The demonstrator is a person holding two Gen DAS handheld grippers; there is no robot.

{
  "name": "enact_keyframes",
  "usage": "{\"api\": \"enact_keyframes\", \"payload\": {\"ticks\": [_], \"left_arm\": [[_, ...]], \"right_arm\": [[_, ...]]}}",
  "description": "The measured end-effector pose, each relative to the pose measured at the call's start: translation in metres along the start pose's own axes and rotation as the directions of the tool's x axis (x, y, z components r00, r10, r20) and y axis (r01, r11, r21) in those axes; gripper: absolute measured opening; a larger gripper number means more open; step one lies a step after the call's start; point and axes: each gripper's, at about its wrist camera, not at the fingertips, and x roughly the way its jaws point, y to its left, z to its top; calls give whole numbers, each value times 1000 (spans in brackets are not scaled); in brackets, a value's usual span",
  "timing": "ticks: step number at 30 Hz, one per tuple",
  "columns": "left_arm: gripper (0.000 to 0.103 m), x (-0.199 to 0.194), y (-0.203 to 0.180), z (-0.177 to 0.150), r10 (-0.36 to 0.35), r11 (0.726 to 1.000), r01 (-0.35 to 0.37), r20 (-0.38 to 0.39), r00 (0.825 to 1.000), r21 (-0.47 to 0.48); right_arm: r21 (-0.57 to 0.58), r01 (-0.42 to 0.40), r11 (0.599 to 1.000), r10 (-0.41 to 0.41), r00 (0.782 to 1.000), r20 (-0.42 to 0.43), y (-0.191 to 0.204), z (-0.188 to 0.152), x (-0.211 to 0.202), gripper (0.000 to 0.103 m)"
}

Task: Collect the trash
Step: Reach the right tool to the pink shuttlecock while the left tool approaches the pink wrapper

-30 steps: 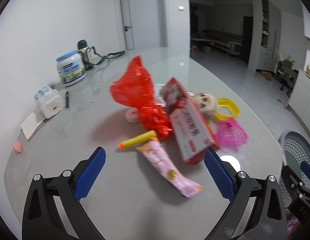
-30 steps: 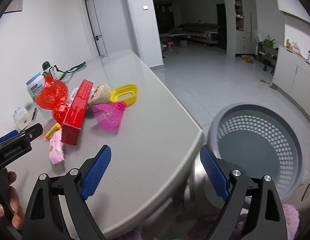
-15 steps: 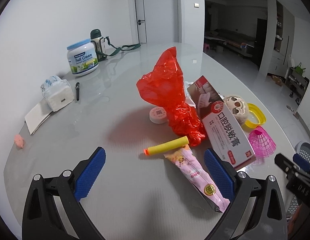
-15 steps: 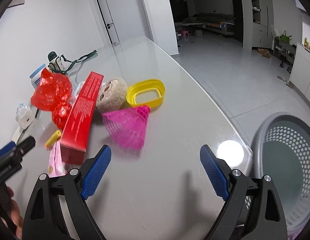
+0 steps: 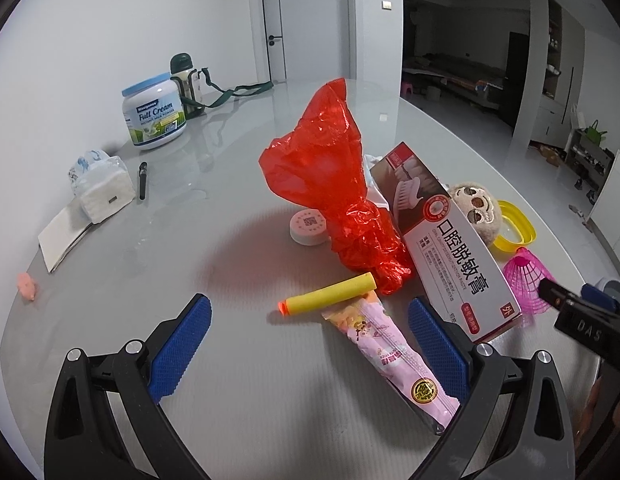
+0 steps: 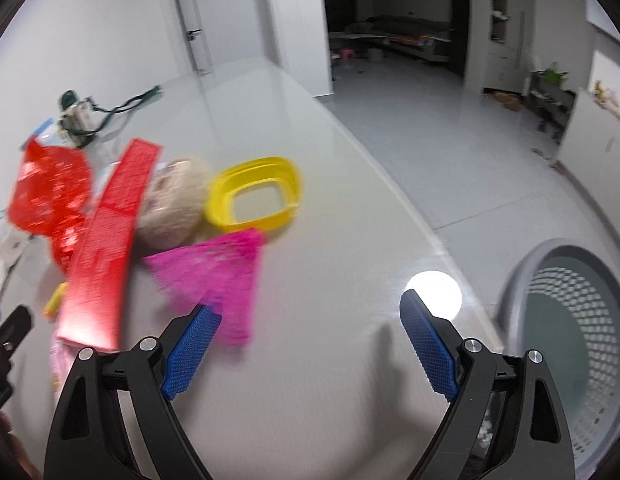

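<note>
Trash: I see a crumpled red plastic bag [image 5: 338, 184] standing ahead of my left tool [image 5: 310, 344].
Tools: left and right tool [image 6: 310, 344] both spread wide, empty.

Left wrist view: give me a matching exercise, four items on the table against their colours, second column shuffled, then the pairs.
Items
1. crumpled plastic bag
2. foam dart
3. snack wrapper
4. milk powder tub lid

Colours
A. pale blue
B. pink
C. red
D. yellow with an orange tip

Pairs: 1-C, 2-D, 3-B, 4-A
</note>
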Motion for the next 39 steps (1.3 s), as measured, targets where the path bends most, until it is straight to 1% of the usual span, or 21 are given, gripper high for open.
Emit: {"api": "enact_keyframes", "payload": {"ticks": [2,5,7,10,13,17,18,22,25,27,31,34,37,38,39], "left_arm": [[97,2,0,0,-2,1000,2,3,1000,0],[97,4,1,0,-8,1000,8,-1,1000,-1],[97,6,1,0,-12,1000,12,-4,1000,-4],[97,8,4,0,-17,1000,17,-3,1000,-9],[97,10,6,0,-25,1000,25,-5,1000,-19],[97,11,6,-1,-35,999,35,-12,999,-24],[97,12,6,-1,-35,999,35,-11,999,-23],[97,11,5,-1,-33,999,32,-10,999,-22],[97,11,6,-1,-33,999,33,-11,999,-25],[97,11,6,-1,-33,999,33,-12,999,-30],[97,11,9,0,-32,999,32,-15,999,-40],[97,11,10,-1,-37,998,36,-20,999,-47],[97,10,13,0,-69,996,67,-34,997,-65],[97,9,13,-1,-69,996,67,-34,997,-67],[97,9,13,-1,-66,996,64,-33,997,-66]], "right_arm": [[31,12,999,-12,1000,-4,-12,1,1,86],[51,53,997,-53,999,5,-27,4,0,86],[57,54,997,-54,999,4,-34,4,-2,86],[65,14,998,-14,1000,6,-44,-4,-11,86],[75,-45,996,43,999,32,-52,-12,-26,86],[20,-94,995,92,992,84,-43,-7,-46,86],[15,-107,994,106,991,84,-41,-4,-47,86],[5,-150,989,149,987,53,-22,14,-39,86],[-32,-138,990,139,990,18,-6,25,-26,86],[-49,-141,989,140,990,-21,4,28,-14,86],[-77,-120,990,116,991,-64,17,29,2,86],[-88,-87,992,79,993,-84,21,26,13,86],[-89,-77,993,69,993,-91,20,24,18,85],[-90,-75,993,67,994,-92,19,22,18,81],[-91,-75,993,67,993,-94,19,22,19,72]]}}
